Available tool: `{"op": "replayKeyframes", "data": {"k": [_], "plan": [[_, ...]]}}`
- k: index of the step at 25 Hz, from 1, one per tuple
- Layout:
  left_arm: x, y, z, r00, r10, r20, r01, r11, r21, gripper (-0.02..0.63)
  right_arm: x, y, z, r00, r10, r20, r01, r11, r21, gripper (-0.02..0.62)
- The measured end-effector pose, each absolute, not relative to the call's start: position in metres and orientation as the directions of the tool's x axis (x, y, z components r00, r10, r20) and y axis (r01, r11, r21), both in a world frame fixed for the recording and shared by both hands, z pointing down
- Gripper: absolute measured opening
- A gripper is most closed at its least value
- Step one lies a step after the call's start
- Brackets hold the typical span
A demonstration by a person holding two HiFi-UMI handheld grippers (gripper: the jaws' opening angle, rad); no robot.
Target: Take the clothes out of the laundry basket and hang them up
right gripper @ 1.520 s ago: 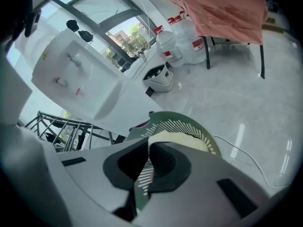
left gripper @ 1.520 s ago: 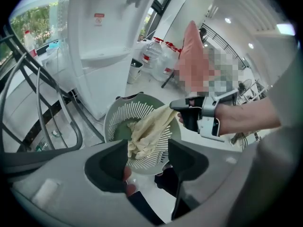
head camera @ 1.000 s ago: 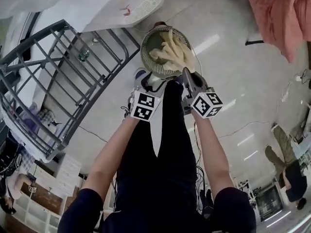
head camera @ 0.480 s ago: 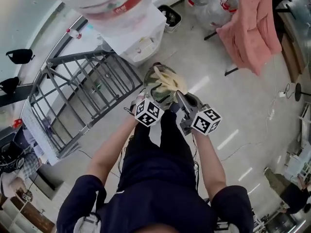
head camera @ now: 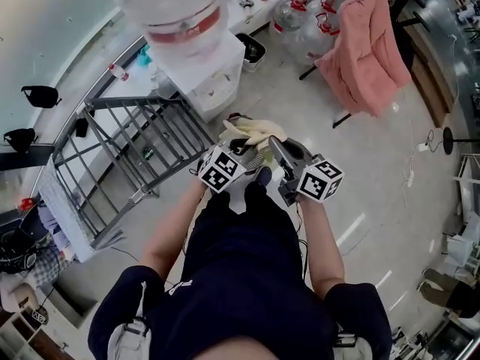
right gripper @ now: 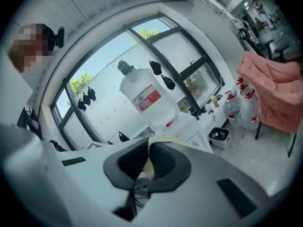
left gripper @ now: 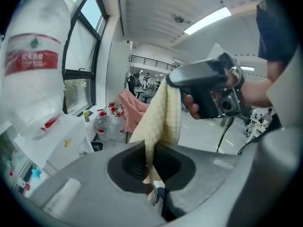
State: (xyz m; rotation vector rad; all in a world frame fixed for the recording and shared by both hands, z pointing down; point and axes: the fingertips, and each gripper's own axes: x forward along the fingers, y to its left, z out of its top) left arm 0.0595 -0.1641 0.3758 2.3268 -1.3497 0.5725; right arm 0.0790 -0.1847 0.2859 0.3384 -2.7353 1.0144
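A pale yellow cloth hangs bunched between my two grippers, lifted in front of the person's legs. My left gripper has just been closing. In the left gripper view its jaws pinch a fold of the yellow cloth, which runs up to the right gripper held in a hand. My right gripper is shut on the cloth's other end, and a yellow edge shows between its pads. The laundry basket is hidden under the cloth and the grippers.
A grey metal drying rack lies open at the left. A white water dispenser with a big bottle stands behind it, next to a small bin. A pink garment hangs at the upper right. Water jugs stand nearby.
Both grippers have risen with the yellow cloth, which has come up out of the round basket. The head view has tilted up and now takes in more of the room.
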Motion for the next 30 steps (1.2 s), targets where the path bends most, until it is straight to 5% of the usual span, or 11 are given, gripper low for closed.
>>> {"op": "replayKeyframes", "data": {"k": [6, 12, 22, 28, 29, 30], "plan": [[0.037, -0.131, 0.316, 0.403, -0.773, 0.490, -0.906, -0.411, 0.098, 0.030, 0.086, -0.172, 0.275, -0.923, -0.235, 0.303, -0.367, 0.774, -0.516, 0.009], [0.024, -0.109, 0.270, 0.307, -0.831, 0.464, -0.946, -0.320, 0.054, 0.029, 0.080, -0.149, 0.271, -0.946, -0.201, 0.256, -0.307, 0.813, -0.495, 0.023], [0.054, -0.058, 0.212, 0.101, -0.884, 0.457, -0.985, -0.152, -0.077, 0.031, 0.112, -0.077, 0.246, -0.982, 0.189, 0.014, 0.150, 0.818, -0.555, 0.106], [0.055, -0.036, 0.208, -0.018, -0.893, 0.451, -0.997, -0.017, -0.075, 0.031, 0.126, -0.065, 0.233, -0.967, 0.246, -0.064, 0.234, 0.765, -0.600, 0.126], [0.053, -0.032, 0.206, -0.042, -0.896, 0.441, -0.998, 0.014, -0.066, 0.031, 0.129, -0.062, 0.232, -0.965, 0.255, -0.064, 0.240, 0.755, -0.611, 0.139], [0.049, -0.027, 0.204, -0.067, -0.900, 0.430, -0.997, 0.049, -0.053, 0.031, 0.132, -0.059, 0.233, -0.962, 0.269, -0.052, 0.243, 0.751, -0.614, 0.245]]}}
